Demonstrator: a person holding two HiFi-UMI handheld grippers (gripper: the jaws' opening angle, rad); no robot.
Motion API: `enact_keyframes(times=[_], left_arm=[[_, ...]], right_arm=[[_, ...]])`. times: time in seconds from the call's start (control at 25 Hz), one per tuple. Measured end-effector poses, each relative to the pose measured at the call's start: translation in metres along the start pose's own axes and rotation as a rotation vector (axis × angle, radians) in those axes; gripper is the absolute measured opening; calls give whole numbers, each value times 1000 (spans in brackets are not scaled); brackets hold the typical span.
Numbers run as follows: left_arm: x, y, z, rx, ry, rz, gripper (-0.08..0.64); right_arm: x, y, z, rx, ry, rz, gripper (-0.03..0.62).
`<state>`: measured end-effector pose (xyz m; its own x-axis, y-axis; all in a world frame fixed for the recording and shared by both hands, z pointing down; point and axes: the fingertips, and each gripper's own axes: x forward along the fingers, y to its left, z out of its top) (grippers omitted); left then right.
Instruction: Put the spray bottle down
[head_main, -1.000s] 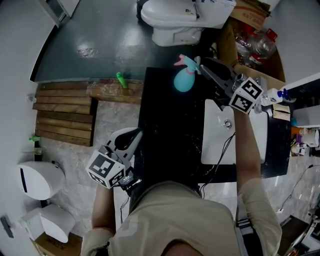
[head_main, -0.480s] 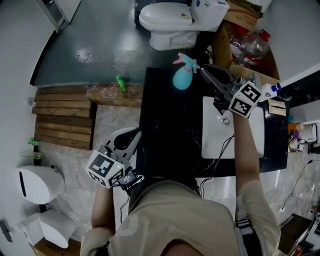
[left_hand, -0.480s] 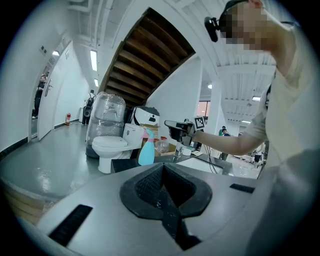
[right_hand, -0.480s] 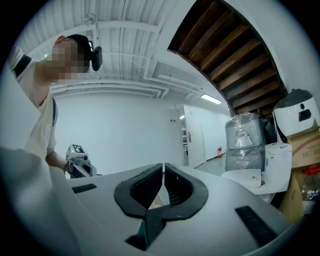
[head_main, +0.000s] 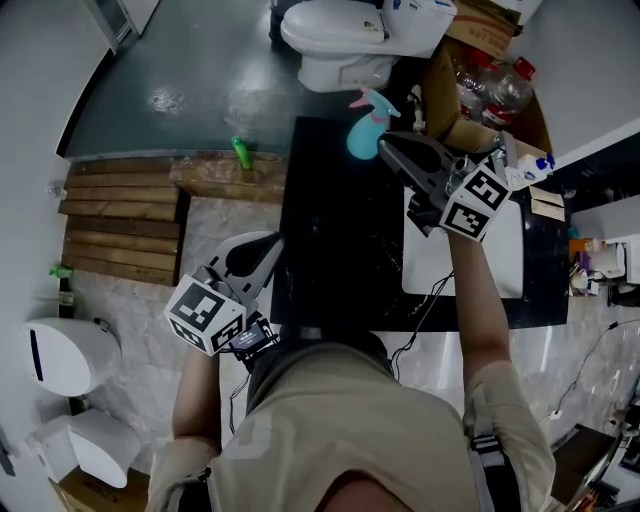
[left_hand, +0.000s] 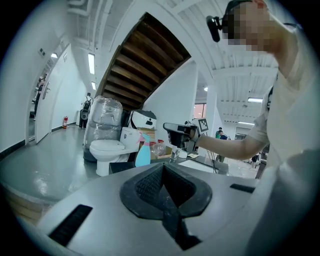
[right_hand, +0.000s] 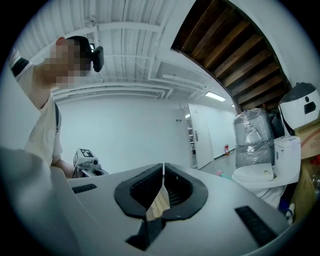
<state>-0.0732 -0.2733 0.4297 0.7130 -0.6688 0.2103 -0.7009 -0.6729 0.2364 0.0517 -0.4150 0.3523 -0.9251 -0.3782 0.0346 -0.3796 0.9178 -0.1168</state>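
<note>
A teal plastic spray bottle with a pink trigger head (head_main: 362, 138) is seen standing upright on the far end of a black countertop (head_main: 340, 240), just ahead of the closed jaw tips of the right gripper (head_main: 388, 148). Whether the tips touch it cannot be told from the head view. In the right gripper view the jaws of the right gripper (right_hand: 163, 175) are pressed together with only a thin slit between them, and nothing is held. A small pink and teal part of the bottle (right_hand: 221, 174) shows low to the right of the jaws, and a white ceramic toilet (right_hand: 257, 175) is seen further right. The left gripper (head_main: 268, 268) is held low, beside the near left edge of the countertop and well apart from the bottle. In the left gripper view the jaws of the left gripper (left_hand: 163, 172) are shut on nothing. Far ahead of these jaws and slightly to their left the bottle (left_hand: 143, 154) is seen, with the right gripper (left_hand: 179, 133) to its right. A white rectangular sink basin (head_main: 425, 270) is set into the countertop below the right gripper's marker cube.
</note>
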Motion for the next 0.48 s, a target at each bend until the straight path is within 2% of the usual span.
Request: enact_keyframes(times=[0.24, 0.48], left_arm=[[-8, -4, 6, -5, -23, -3, 11], [-10, -13, 7, -6, -32, -36, 11]], right_arm=[[10, 44, -15, -8, 65, -13, 25], [11, 93, -17, -27, 54, 9, 25]])
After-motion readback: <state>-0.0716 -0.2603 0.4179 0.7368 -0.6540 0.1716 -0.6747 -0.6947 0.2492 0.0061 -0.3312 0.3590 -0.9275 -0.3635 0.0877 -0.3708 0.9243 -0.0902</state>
